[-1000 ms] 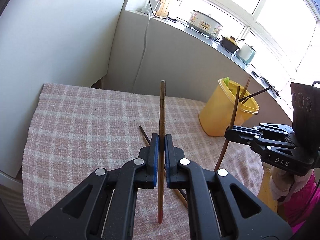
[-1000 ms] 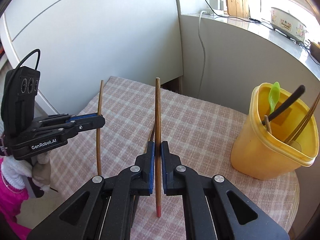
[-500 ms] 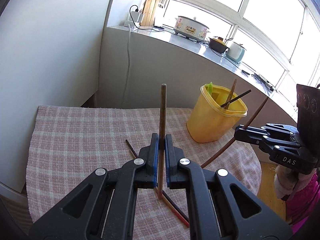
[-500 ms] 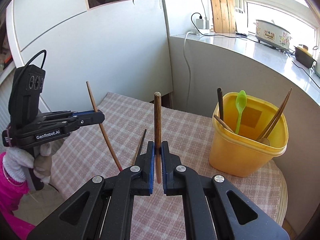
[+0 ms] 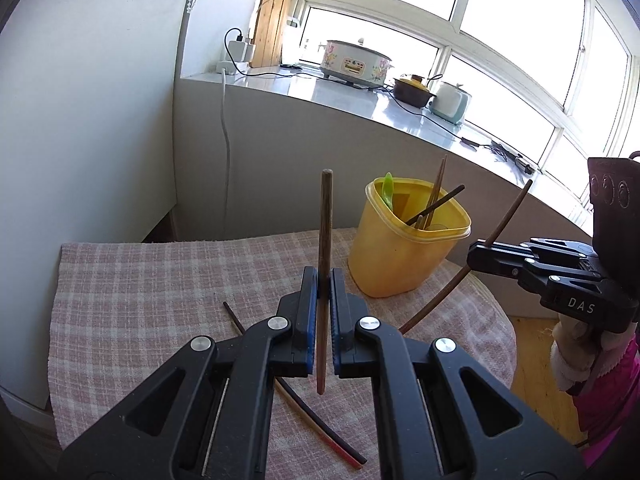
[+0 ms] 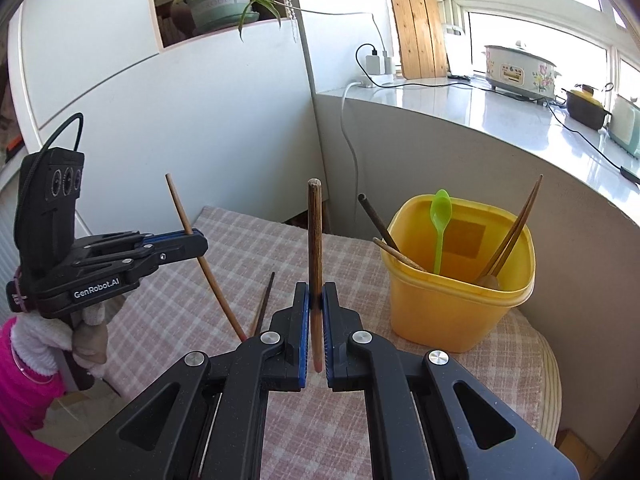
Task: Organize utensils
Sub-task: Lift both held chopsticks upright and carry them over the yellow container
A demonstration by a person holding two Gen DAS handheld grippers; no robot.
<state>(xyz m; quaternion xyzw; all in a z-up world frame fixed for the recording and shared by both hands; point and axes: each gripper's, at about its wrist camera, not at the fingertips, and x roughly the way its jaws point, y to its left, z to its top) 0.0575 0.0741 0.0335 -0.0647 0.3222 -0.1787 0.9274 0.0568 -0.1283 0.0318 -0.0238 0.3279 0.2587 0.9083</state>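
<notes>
left wrist view: left gripper pinches a brown chopstick, upright over the checked cloth
right wrist view: right gripper pinches its own chopstick, upright, red tip low between the pads
tub: yellow tub stands on the cloth's far right, near the wall
in the tub: green spoon, a dark stick, several wooden chopsticks
on the cloth: two loose chopsticks lie side by side under the left gripper

Two brown chopsticks upright near yellow container.
</notes>
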